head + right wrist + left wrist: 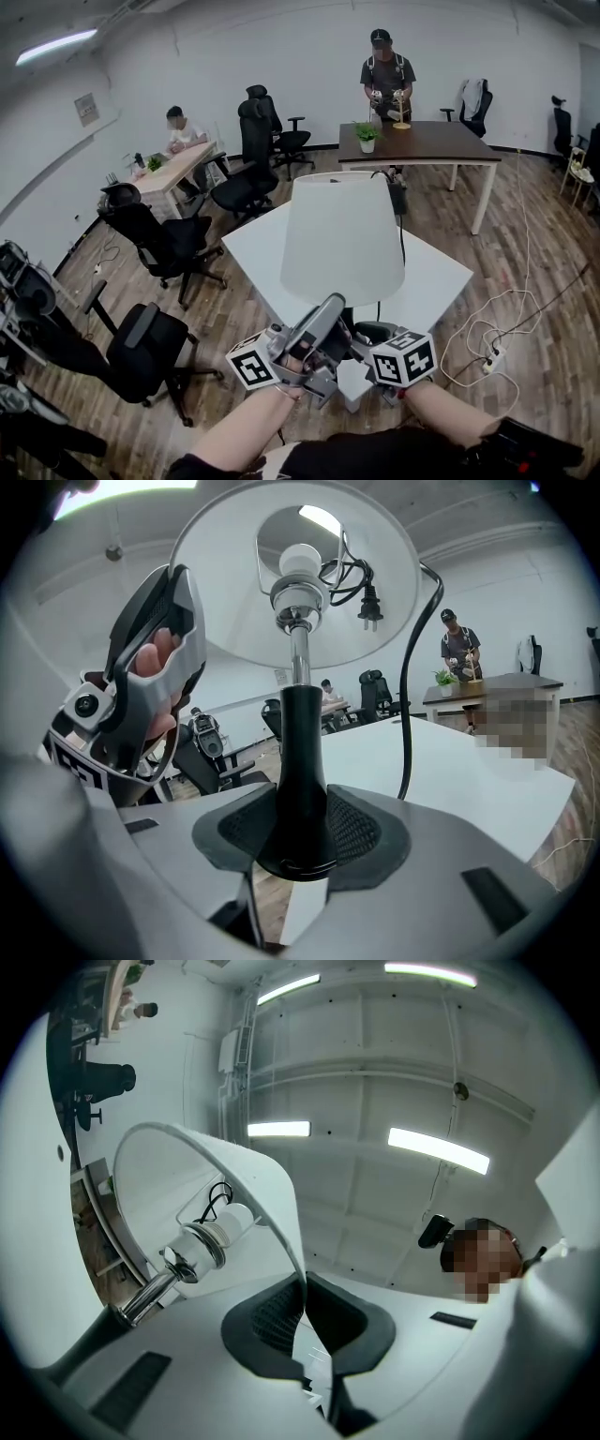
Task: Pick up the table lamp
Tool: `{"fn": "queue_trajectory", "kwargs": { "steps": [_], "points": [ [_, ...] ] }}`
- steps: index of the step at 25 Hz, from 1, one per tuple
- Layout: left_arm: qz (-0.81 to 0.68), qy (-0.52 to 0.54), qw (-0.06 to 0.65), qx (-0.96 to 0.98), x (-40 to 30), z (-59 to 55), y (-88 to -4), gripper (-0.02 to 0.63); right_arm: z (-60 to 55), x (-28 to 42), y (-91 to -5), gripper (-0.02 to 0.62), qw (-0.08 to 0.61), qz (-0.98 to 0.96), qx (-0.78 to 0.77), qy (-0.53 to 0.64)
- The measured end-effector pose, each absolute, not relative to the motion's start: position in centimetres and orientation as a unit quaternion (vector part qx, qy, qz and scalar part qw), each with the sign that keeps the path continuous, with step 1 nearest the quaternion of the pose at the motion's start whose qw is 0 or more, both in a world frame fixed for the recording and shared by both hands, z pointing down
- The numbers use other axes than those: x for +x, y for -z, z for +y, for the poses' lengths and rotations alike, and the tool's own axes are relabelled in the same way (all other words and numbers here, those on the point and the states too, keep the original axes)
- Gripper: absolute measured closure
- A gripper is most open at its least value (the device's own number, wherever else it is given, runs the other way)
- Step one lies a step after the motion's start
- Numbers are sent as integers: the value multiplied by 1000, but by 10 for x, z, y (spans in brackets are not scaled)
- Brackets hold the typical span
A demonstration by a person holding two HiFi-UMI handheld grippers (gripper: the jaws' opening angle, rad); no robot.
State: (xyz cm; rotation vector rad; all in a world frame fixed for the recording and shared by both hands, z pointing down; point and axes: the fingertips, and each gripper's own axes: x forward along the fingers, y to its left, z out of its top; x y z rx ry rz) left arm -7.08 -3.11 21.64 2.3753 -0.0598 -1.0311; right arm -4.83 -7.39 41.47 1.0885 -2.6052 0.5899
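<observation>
Lamp [342, 239], held at frame centre before the white table [441, 281]. The right gripper [300, 832] clasped the black stem [300, 752] near its foot; the left gripper [302, 1293] was pinched tight on the rim of the shade [239, 1171]. Chairs [169, 244] stood at left.

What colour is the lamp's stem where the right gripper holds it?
The stem is black there, chrome above; the right gripper view shows it best.

White lampshade [342, 234], black stem [302, 761], white table [255, 251].
</observation>
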Motion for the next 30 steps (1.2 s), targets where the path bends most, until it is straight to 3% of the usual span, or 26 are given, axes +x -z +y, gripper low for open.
{"fn": "queue_trajectory", "kwargs": {
  "steps": [30],
  "points": [
    [-145, 403, 251, 868, 92, 9, -248, 591, -31, 110, -445, 414, 160, -932, 264, -189]
  ]
}}
